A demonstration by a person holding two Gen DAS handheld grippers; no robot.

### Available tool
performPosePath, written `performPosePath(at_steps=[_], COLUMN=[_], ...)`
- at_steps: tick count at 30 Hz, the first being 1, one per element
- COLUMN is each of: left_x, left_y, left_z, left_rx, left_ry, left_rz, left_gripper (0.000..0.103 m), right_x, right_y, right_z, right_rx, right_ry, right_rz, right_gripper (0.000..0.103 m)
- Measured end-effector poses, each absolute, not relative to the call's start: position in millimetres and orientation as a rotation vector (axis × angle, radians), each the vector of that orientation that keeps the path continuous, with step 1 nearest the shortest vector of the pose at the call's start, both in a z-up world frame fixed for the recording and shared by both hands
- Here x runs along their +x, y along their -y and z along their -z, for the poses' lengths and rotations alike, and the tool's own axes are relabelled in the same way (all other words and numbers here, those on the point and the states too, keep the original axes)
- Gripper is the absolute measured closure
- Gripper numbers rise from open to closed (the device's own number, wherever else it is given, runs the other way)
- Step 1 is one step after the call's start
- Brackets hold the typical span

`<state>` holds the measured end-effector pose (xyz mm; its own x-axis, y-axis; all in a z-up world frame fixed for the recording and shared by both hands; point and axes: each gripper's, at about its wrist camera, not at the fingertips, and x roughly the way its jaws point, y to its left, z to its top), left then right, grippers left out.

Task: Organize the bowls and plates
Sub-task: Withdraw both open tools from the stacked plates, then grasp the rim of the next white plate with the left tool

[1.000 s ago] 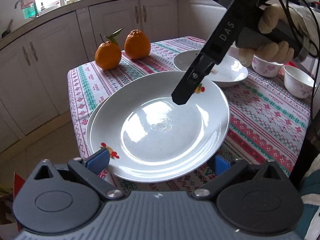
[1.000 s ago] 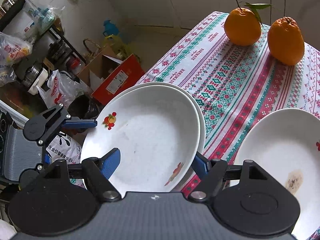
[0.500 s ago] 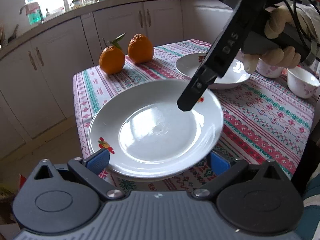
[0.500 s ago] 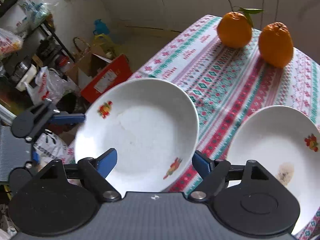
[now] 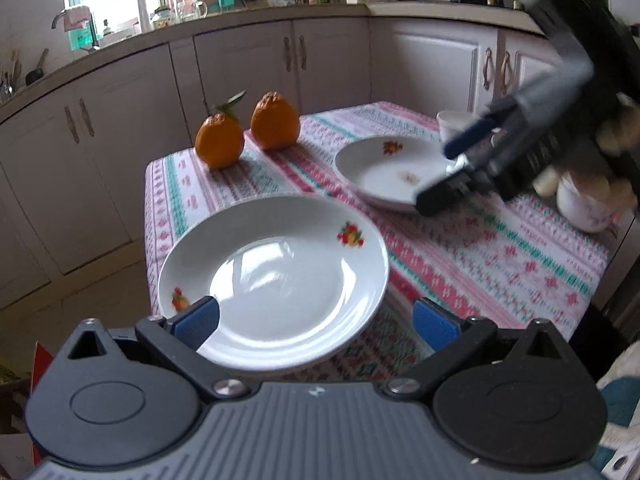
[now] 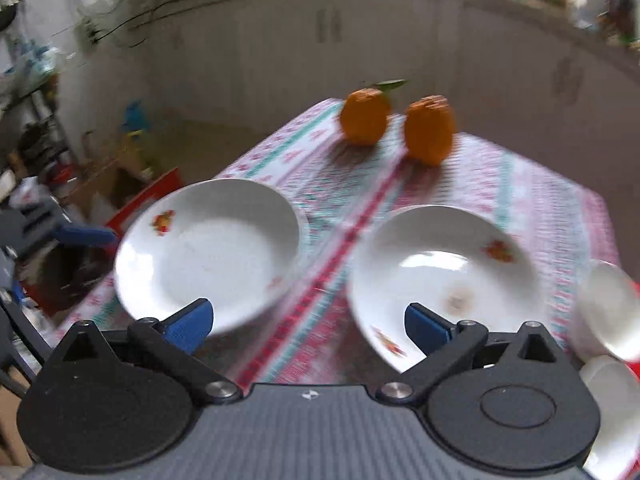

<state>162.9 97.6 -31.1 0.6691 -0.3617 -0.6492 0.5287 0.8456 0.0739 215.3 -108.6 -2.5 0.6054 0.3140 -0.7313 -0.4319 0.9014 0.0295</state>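
We hold our left gripper (image 5: 316,322) wide, jaws just short of the near white plate (image 5: 276,276) w/ fruit decals. Our right gripper (image 6: 308,322), jaws just opened wide & empty, hovers betw. that plate & the stained plate (image 6: 444,276); oranges (image 6: 396,128) beyond.

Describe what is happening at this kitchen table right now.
A person is sorting dishes with a handheld gripper in each hand. The left gripper stands open around the near plate at the table edge, apparently not clamped on it. The right gripper, whose jaws have just been opening with nothing between them, hangs by the second plate. Two oranges and small bowls sit nearby.
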Motion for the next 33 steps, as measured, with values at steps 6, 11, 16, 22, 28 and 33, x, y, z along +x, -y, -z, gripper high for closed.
performPosePath(at_steps=[6,11,16,22,28,33], left_x=[180,201,228,267,318,349], left_y=[-78,-50,-19,10,35,55], left_z=[13,3,1,7,20,31], left_rx=[0.238,0.278,0.316,0.37,0.409,0.436], left_ry=[-0.658,-0.656,-0.672,-0.699,-0.771,-0.805], left_rz=[0.528,0.564,0.607,0.653,0.687,0.714], left_gripper=[0.0,0.0,0.0,0.001,0.001,0.001], right_x=[187,183,189,206,223,226], right_y=[137,147,152,166,173,169], right_z=[12,32,47,70,83,86], right_rx=[-0.148,-0.135,-0.118,-0.059,-0.044,-0.069], right_ry=[-0.732,-0.751,-0.775,-0.836,-0.854,-0.829], right_rz=[-0.271,-0.213,-0.205,-0.187,-0.145,-0.118], right_gripper=[0.0,0.0,0.0,0.0,0.0,0.0])
